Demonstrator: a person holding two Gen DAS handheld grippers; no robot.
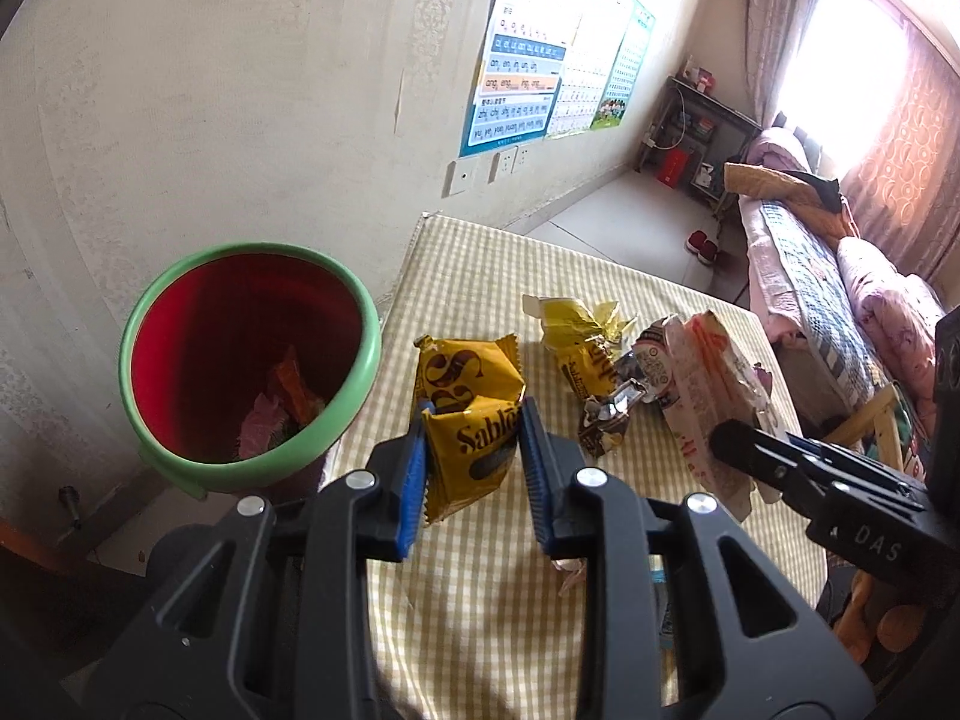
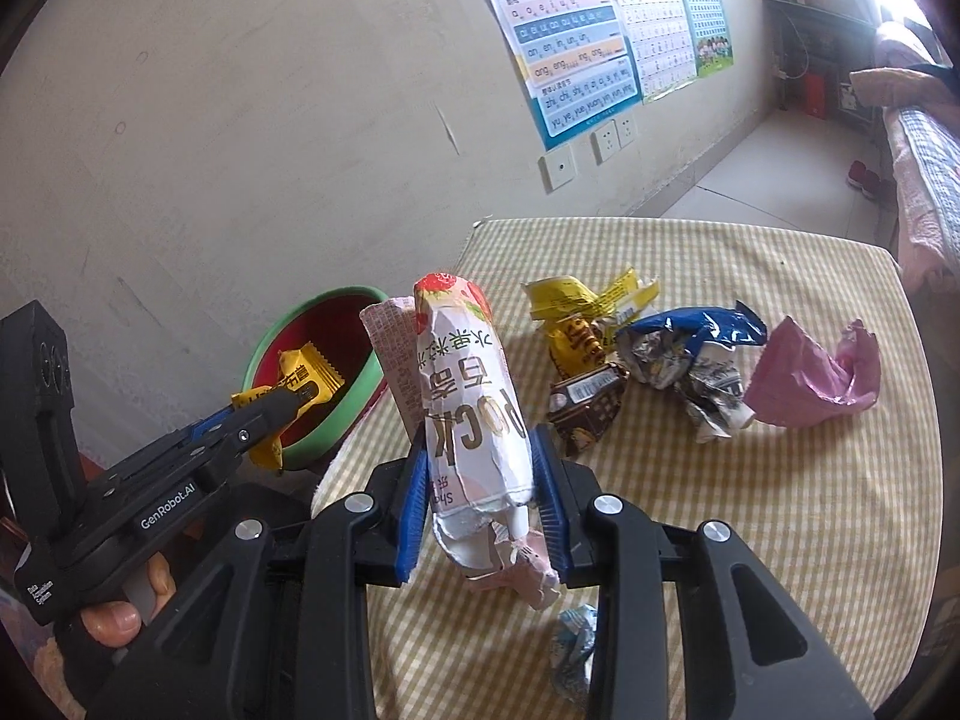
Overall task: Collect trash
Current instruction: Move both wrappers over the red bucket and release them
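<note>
My left gripper (image 1: 474, 456) is shut on a yellow Sablé snack wrapper (image 1: 468, 414) and holds it beside the red trash bin with a green rim (image 1: 360, 390). It also shows in the right wrist view (image 2: 282, 411), with the wrapper (image 2: 300, 387) over the bin's rim (image 2: 354, 402). My right gripper (image 2: 480, 492) is shut on a white and pink Pocky wrapper (image 2: 468, 396), held upright above the checked table (image 2: 780, 510). In the left wrist view the right gripper (image 1: 726, 444) reaches in from the right against that wrapper (image 1: 708, 384).
A crumpled yellow wrapper (image 2: 576, 306), a brown wrapper (image 2: 585, 408), a blue and silver wrapper (image 2: 690, 354), a pink bag (image 2: 810, 378) and a small blue scrap (image 2: 573, 642) lie on the table. The bin holds some trash (image 1: 282, 408). A wall stands behind; a bed (image 1: 840, 276) at right.
</note>
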